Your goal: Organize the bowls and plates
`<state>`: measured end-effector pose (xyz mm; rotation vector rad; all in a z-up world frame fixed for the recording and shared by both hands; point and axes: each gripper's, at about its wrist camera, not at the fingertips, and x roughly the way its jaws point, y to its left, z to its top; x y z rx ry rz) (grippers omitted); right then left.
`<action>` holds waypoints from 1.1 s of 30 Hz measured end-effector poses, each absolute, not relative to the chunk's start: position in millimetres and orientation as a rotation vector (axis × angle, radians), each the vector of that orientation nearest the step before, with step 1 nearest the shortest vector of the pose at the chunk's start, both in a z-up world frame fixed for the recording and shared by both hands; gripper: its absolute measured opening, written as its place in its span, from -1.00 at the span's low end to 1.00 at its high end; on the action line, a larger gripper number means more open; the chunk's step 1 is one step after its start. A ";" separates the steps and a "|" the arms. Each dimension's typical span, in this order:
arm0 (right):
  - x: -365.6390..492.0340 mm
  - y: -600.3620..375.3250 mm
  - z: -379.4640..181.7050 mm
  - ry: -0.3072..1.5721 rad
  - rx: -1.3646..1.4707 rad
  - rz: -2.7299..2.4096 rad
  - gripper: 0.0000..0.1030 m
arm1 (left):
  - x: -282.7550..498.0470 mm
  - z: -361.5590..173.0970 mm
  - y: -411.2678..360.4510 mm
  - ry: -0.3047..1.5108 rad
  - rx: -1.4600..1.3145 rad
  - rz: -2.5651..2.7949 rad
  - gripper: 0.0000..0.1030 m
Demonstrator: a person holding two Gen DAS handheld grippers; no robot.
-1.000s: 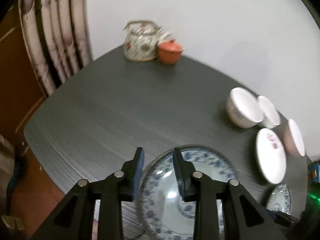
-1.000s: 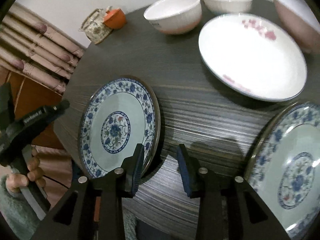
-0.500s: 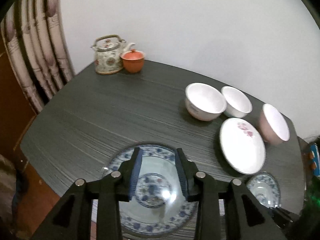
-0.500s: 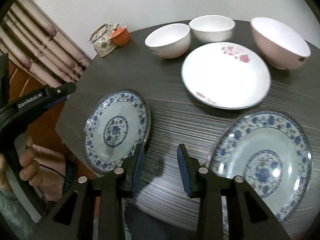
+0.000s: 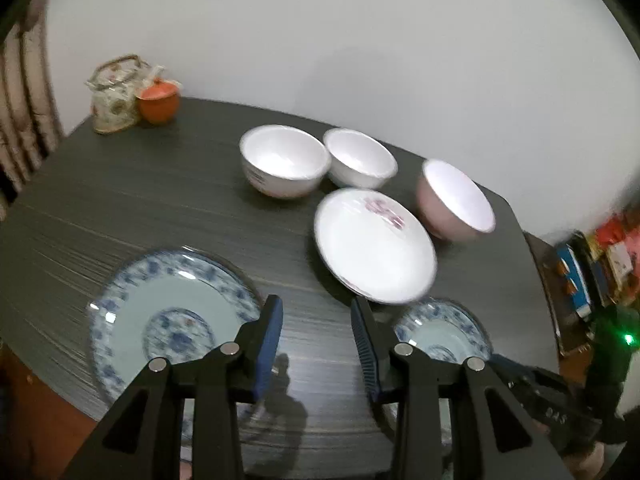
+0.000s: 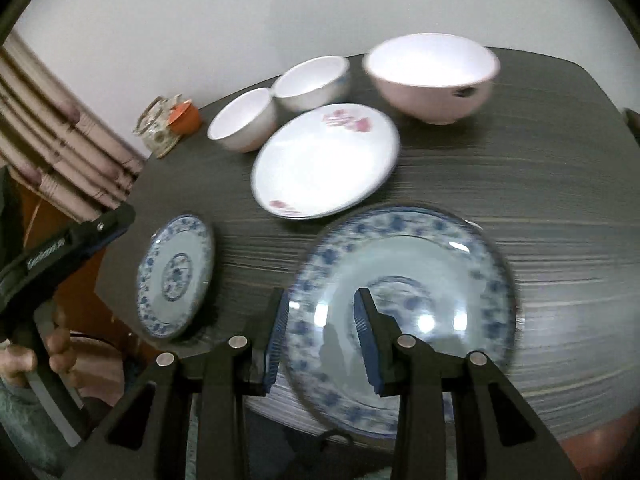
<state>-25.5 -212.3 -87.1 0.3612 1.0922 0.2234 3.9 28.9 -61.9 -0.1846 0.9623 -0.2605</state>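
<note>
Two blue-patterned plates lie on the dark table: the left plate (image 5: pixel 168 320) (image 6: pixel 176 276) and the right plate (image 5: pixel 444 336) (image 6: pixel 404 300). A white plate with pink flowers (image 5: pixel 372 244) (image 6: pixel 324 164) lies behind them. Two white bowls (image 5: pixel 284 164) (image 5: pixel 360 156) and a pink bowl (image 5: pixel 456 200) (image 6: pixel 432 76) stand at the back. My left gripper (image 5: pixel 316 344) is open and empty above bare table between the blue plates. My right gripper (image 6: pixel 320 332) is open, its jaws astride the left rim of the right blue plate.
A patterned teapot (image 5: pixel 114 94) and an orange lidded cup (image 5: pixel 158 100) stand at the table's far left corner (image 6: pixel 168 128). A curtain (image 6: pixel 52 148) hangs at the left. Coloured clutter (image 5: pixel 592 268) lies beyond the table's right edge.
Both grippers swung to the right. The left one moved off the left blue plate to over bare table. The right one moved from bare table onto the right blue plate's rim.
</note>
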 end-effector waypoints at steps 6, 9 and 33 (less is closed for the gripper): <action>-38.6 -246.4 -91.3 1.091 0.403 0.182 -0.36 | -1.5 -81.3 6.4 1.018 -0.198 -0.287 -0.30; -45.3 -257.2 -93.8 1.094 0.416 0.181 -0.36 | -4.6 -96.1 -0.8 1.041 -0.193 -0.268 -0.30; -54.0 -319.5 -134.9 1.075 0.529 0.132 -0.36 | -5.9 -152.7 -46.4 1.233 -0.211 -0.388 -0.30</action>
